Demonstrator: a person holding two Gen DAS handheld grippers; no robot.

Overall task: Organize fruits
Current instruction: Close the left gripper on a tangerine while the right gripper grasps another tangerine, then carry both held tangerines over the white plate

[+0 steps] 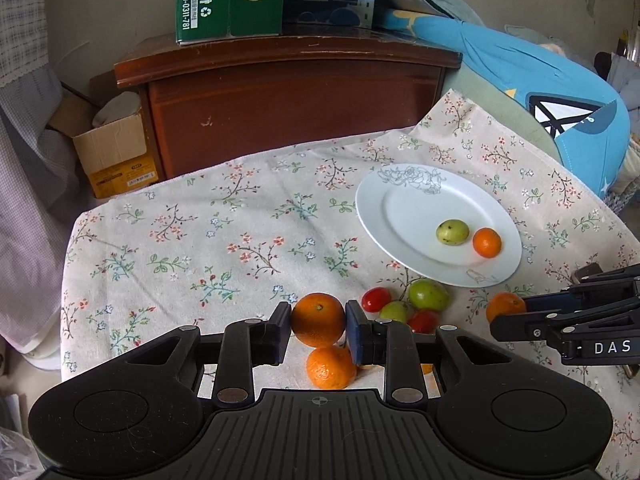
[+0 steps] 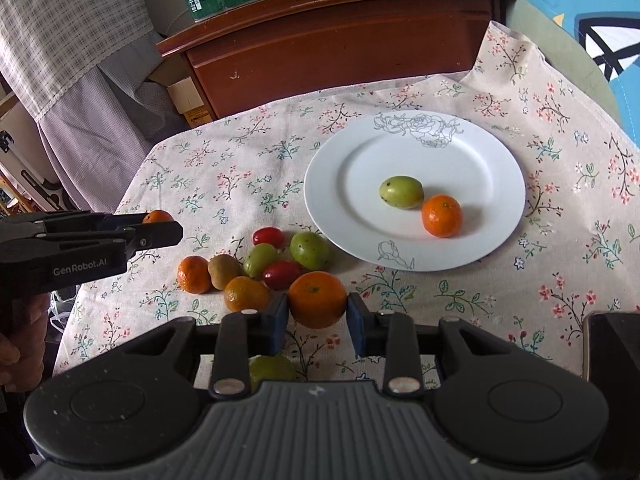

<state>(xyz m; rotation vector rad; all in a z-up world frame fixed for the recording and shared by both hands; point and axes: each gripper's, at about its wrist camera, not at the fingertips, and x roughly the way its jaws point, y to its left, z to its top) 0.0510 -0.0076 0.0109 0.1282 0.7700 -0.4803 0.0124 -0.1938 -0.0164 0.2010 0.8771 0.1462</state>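
In the left wrist view my left gripper (image 1: pixel 318 322) is shut on an orange (image 1: pixel 318 314), lifted above another orange (image 1: pixel 331 367) that lies on the cloth. In the right wrist view my right gripper (image 2: pixel 317 312) is shut on a second orange (image 2: pixel 317 298) just above the table. The white plate (image 2: pixel 320 184) (image 1: pixel 372 200) holds a green fruit (image 2: pixel 401 192) and a small orange (image 2: pixel 442 216). Beside the plate's near-left rim lies a cluster: red tomatoes (image 2: pixel 268 237), green fruits (image 2: pixel 309 250), a kiwi (image 2: pixel 224 271) and oranges (image 2: pixel 194 274). Each gripper shows at the edge of the other's view.
A floral cloth (image 1: pixel 200 240) covers the table. Behind it stand a brown wooden cabinet (image 1: pixel 288 112) with green and blue boxes on top, and a cardboard box (image 1: pixel 116 160) on the left. A blue cushion (image 1: pixel 540 92) lies at the right. A dark flat object (image 2: pixel 612 344) sits near the right gripper.
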